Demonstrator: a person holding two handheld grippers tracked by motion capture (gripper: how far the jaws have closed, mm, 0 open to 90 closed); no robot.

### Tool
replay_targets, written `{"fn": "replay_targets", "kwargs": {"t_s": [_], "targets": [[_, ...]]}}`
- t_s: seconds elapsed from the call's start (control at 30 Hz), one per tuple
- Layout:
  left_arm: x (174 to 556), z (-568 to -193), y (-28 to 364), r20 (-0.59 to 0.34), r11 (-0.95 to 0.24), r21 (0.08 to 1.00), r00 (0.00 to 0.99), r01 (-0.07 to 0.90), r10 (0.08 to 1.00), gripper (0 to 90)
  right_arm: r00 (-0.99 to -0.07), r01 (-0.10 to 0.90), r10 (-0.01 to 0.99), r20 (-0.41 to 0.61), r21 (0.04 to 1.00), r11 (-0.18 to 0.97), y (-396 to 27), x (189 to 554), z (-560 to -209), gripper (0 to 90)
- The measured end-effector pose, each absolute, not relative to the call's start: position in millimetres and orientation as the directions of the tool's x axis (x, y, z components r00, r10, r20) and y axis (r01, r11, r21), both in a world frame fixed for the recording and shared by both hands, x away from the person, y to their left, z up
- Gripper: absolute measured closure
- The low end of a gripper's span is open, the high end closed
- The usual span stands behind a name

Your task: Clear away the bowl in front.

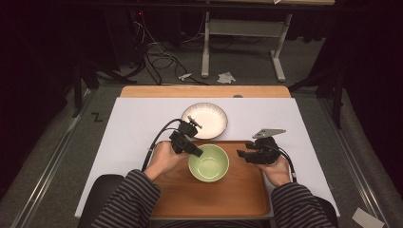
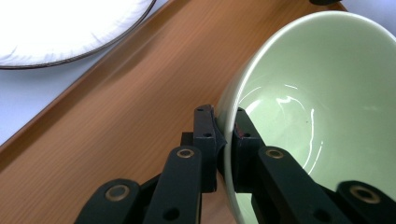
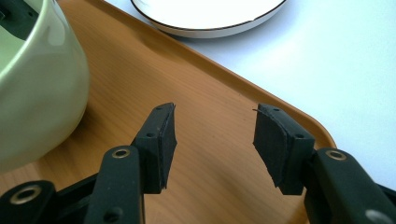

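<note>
In the high view, the left hand (image 1: 164, 159) reaches in from the lower left of the frame and angles the left tool (image 1: 200, 152) toward the centre, its jaws closed on the near-left rim of the green bowl (image 1: 209, 163), one jaw inside the wall and one outside. The bowl sits on the wooden tray (image 1: 237, 197) at the lower centre of the counter (image 1: 138, 128), with the white plate (image 1: 205, 120) just beyond the tray's far edge. The right hand (image 1: 278, 171) holds the right tool (image 1: 240, 154) level over the tray's right part, pointing left toward the bowl, jaws wide and gripping nothing; no legible writing is visible.

L gripper (image 1: 198, 152) at green bowl (image 1: 209, 163) rim.
</note>
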State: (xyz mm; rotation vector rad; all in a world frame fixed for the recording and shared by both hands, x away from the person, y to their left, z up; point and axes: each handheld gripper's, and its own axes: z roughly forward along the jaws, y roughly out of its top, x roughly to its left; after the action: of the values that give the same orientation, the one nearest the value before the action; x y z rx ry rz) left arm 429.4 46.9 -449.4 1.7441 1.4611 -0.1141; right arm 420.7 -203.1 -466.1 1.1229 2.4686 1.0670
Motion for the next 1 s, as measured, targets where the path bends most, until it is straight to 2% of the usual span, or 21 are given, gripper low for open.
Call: {"fn": "replay_targets", "kwargs": {"t_s": [1.0], "targets": [[430.2, -470.2, 50.1, -0.527, 0.020, 0.506, 0.290, 0.862, 0.799, 84.2, -0.687, 0.562, 0.722, 0.086, 0.693, 0.452, -202.6, 420.7, -466.8, 49.9]]}}
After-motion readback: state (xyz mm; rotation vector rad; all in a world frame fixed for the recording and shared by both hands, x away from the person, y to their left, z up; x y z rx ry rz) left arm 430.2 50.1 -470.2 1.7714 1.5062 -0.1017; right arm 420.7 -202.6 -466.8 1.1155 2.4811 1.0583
